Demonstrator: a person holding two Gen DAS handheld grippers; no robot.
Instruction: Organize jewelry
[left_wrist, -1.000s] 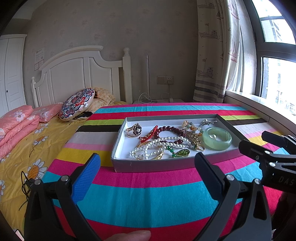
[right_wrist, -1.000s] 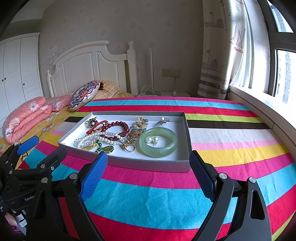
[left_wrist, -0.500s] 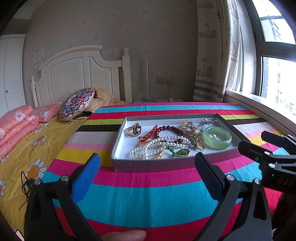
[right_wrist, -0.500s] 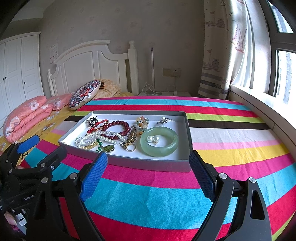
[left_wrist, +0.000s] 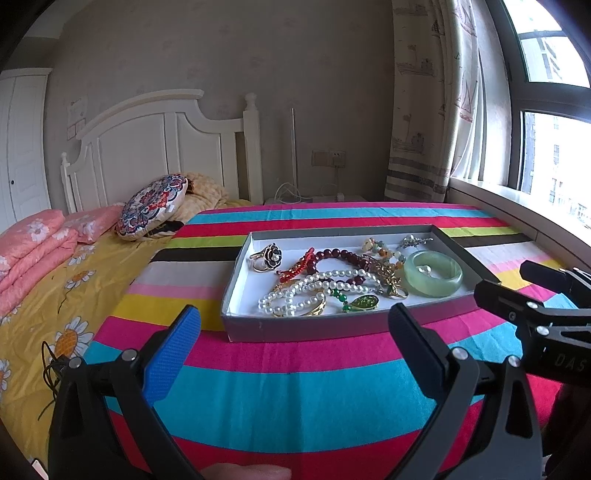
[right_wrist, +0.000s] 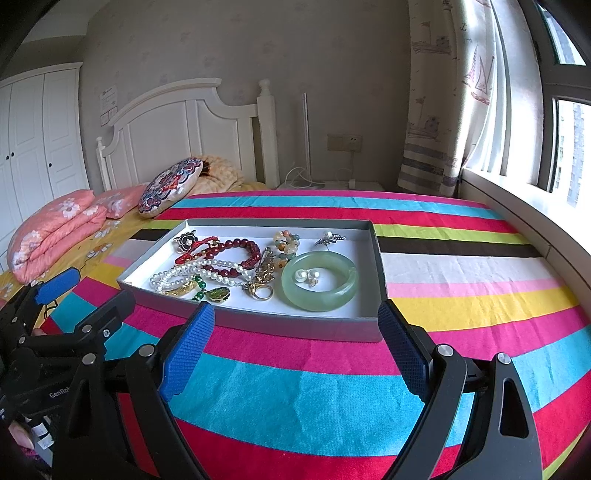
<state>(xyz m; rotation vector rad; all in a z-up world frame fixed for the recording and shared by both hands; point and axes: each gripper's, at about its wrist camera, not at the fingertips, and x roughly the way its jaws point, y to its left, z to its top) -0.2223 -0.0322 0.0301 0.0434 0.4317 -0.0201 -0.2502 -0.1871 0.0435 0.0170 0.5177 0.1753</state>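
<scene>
Grey shallow cardboard tray (right_wrist: 258, 325) of tangled jewelry lies ahead of my left gripper (left_wrist: 295, 332) and right gripper (right_wrist: 295, 332), both gaping wide, holding nothing.

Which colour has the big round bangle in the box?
Pale green. The bangle shows best in the right wrist view, with two pearl earrings inside it.

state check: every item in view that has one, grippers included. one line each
left gripper: open, empty, short of the box
right gripper: open, empty, short of the box
box: no lid on, flat on the striped cloth
green bangle: lying flat in the box, pearl earrings inside its ring
pearl necklace: loose, tangled with the red bead bracelet
curtain: drawn aside
</scene>
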